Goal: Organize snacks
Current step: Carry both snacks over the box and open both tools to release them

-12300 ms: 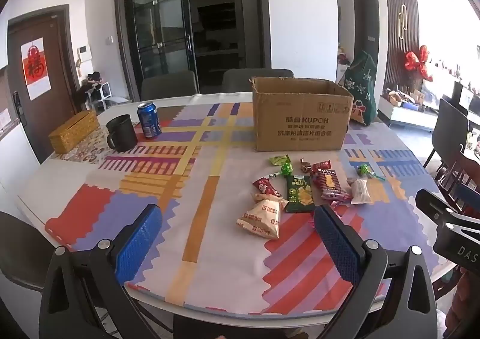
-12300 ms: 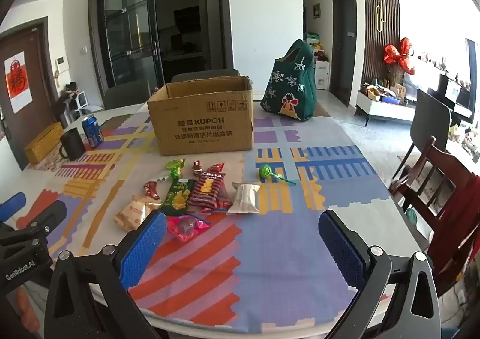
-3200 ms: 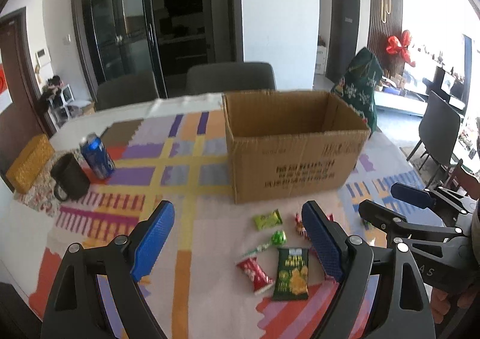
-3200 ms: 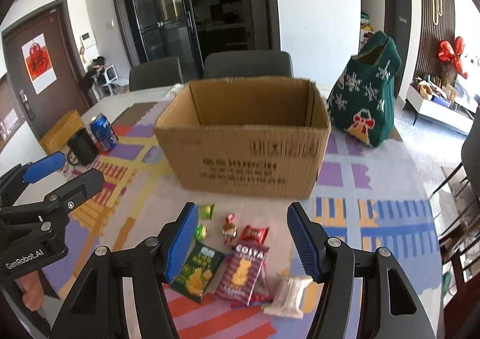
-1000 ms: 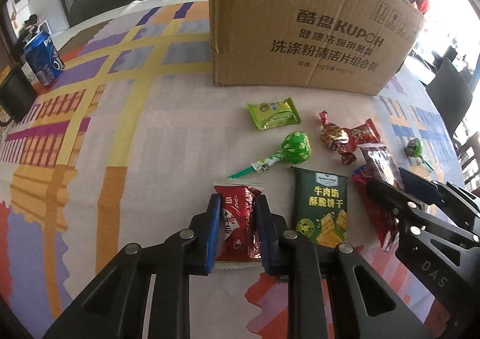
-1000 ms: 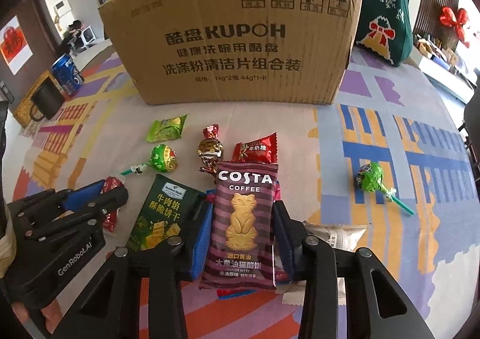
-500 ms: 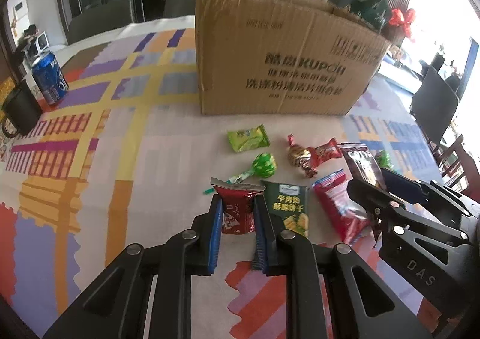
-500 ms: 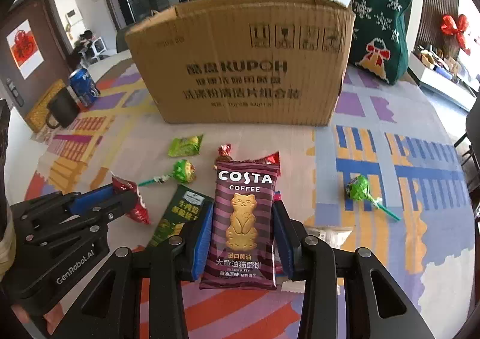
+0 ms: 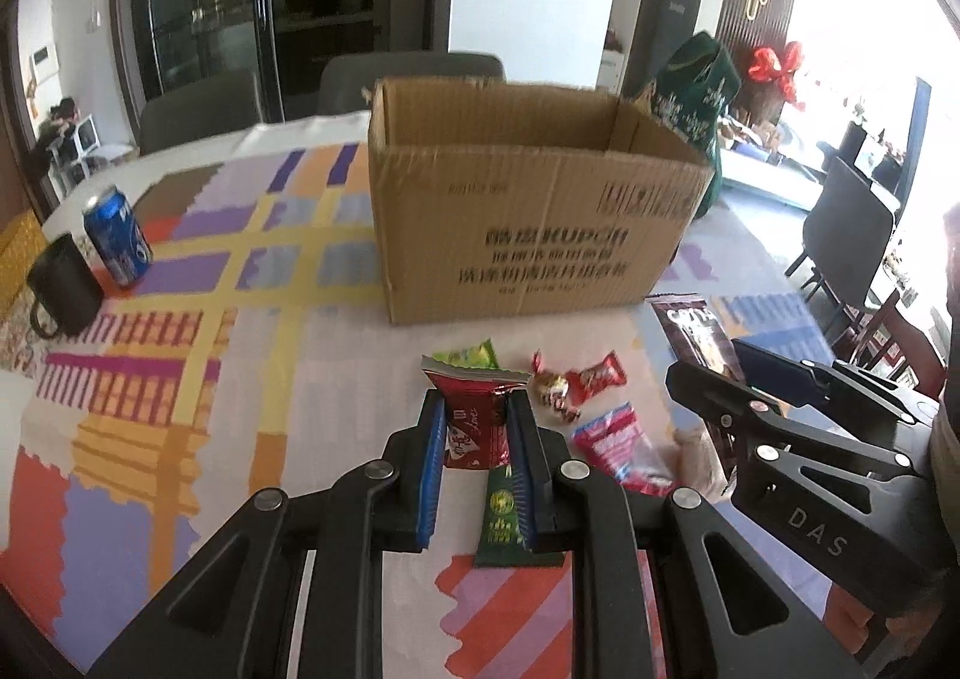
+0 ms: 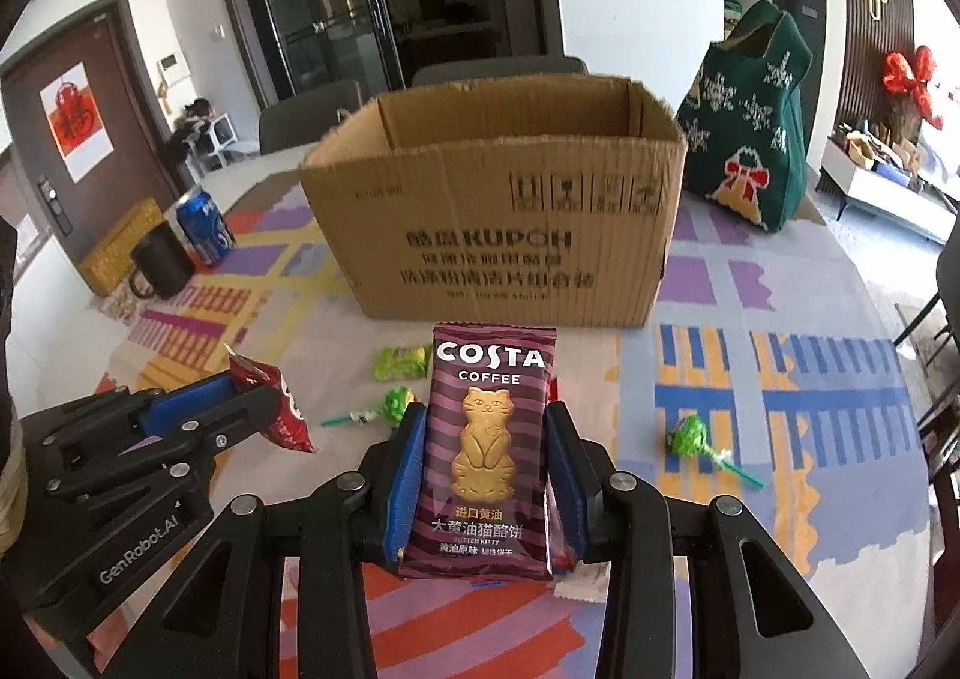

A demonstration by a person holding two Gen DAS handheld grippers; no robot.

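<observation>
Cardboard walls of the open-topped box (image 10: 492, 235) stand at the middle of the table, printed with KUPOH on the near face, and nothing stands between the box and either gripper. In front of it the left gripper (image 9: 477, 439) pinches a small red snack packet (image 9: 474, 418) between its 2 blue pads, clear of the patterned tablecloth (image 9: 180, 355). Just beside it, the right gripper (image 10: 486, 469) is clamped on a purple Costa Coffee cat-biscuit packet (image 10: 489, 451), held upright by its long edges. Loose snacks lie on the cloth between the grippers and the box: a light green candy packet (image 10: 401, 362), a green lollipop (image 10: 393, 406) near the left gripper, a gold-wrapped candy (image 9: 549, 385) touching a small red candy (image 9: 597, 377), a pink packet (image 9: 621, 448), and a dark green biscuit packet (image 9: 504, 523) partly hidden under the left gripper's fingers. A 2nd green lollipop (image 10: 690, 439) lies apart to the right. Well to the left stand a blue drink can (image 10: 206, 226) and a black mug (image 10: 159, 259), close together, beside a yellow woven box (image 10: 117, 244). A green knitted bag (image 10: 750, 126) with snowflakes stands right of the box.
</observation>
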